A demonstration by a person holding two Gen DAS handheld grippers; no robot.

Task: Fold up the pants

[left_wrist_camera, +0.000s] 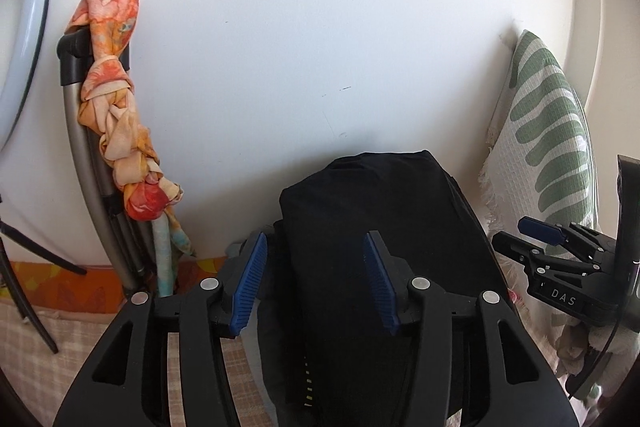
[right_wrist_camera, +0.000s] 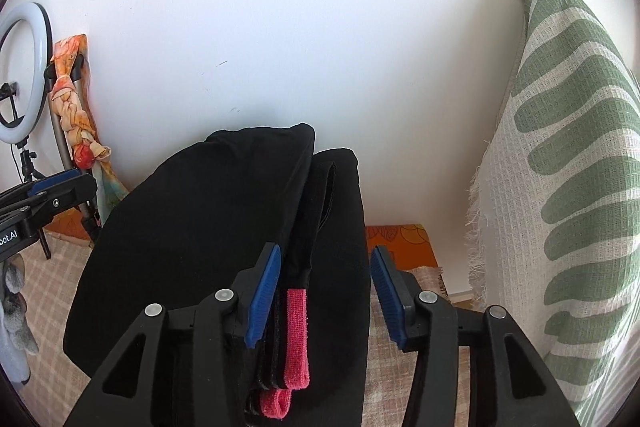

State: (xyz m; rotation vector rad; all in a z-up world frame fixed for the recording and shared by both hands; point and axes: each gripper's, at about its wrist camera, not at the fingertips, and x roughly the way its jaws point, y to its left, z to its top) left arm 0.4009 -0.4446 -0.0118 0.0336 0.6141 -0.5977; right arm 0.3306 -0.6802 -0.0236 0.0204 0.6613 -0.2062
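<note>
Black pants (left_wrist_camera: pixel 380 195) lie folded in a thick stack on a checked bedspread (left_wrist_camera: pixel 36 367), their far end against the white wall. My left gripper (left_wrist_camera: pixel 315 239) is open above the stack's left part, its blue pads clear of the cloth. In the right wrist view the pants (right_wrist_camera: pixel 200 207) show a pink strap (right_wrist_camera: pixel 298 339) along their near right edge. My right gripper (right_wrist_camera: pixel 326 251) is open over that edge, its left pad by the strap and its right pad above the bedspread (right_wrist_camera: pixel 400 367). Each gripper also shows in the other's view: right gripper (left_wrist_camera: pixel 520 235), left gripper (right_wrist_camera: pixel 60 183).
A green-striped cushion (right_wrist_camera: pixel 572 167) leans against the wall at the right, close to my right gripper. A folded chair with a knotted orange scarf (left_wrist_camera: pixel 116 115) stands at the left. A ring light (right_wrist_camera: pixel 22 67) on a tripod is further left.
</note>
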